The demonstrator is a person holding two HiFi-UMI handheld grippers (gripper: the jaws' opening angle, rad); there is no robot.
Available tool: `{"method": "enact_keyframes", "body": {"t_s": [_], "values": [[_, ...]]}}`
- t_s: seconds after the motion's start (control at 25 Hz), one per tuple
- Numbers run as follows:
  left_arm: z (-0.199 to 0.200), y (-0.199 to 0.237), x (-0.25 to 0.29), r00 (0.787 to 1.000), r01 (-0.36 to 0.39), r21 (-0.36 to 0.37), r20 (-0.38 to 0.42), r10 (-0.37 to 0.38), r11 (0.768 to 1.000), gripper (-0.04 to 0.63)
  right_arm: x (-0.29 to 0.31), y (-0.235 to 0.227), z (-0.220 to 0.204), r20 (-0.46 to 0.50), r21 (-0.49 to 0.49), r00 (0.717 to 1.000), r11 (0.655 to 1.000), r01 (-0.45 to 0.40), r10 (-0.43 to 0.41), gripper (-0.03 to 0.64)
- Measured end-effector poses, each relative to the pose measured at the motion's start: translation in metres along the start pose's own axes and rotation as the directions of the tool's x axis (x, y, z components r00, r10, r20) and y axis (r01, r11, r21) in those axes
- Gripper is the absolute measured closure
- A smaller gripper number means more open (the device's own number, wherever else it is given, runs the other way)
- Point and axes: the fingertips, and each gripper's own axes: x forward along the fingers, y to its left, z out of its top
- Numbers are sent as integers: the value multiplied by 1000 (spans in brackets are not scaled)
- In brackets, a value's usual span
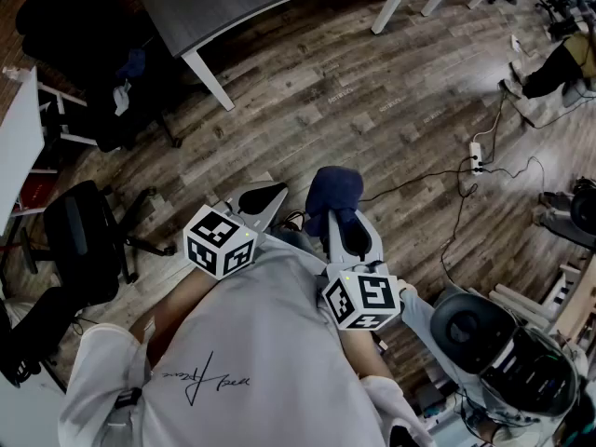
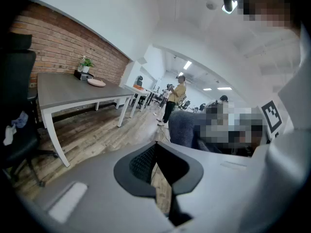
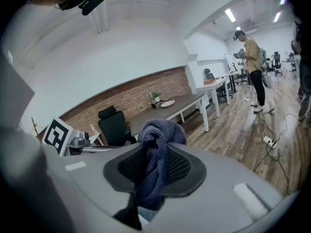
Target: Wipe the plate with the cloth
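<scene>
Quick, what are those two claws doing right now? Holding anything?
Left claw: closed, nothing between its jaws.
Right claw: closed on the dark blue cloth.

Plate tiny, detail indistinct

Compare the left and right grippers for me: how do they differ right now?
The left gripper is shut on nothing; the right gripper is shut on the bunched blue cloth. The left gripper's jaws come together, while the right gripper's are held apart by the fabric. Both hang over the wood floor, short of the grey table.
</scene>
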Motion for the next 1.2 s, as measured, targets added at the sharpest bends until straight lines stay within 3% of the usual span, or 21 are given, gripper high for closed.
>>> {"method": "enact_keyframes", "body": {"t_s": [0.44,0.96,1.2], "values": [[-2,-1,10,997,-62,72,-47,65,995,592,8,-8,10,30,60,997,996,-67,66,532],[48,40,45,997,-73,22,26,73,997,591,61,-22,39,-25,-39,999,998,-46,45,532],[82,83,57,995,-84,-17,52,85,996,591,111,-22,63,-49,-1,997,999,-54,54,525]]}}
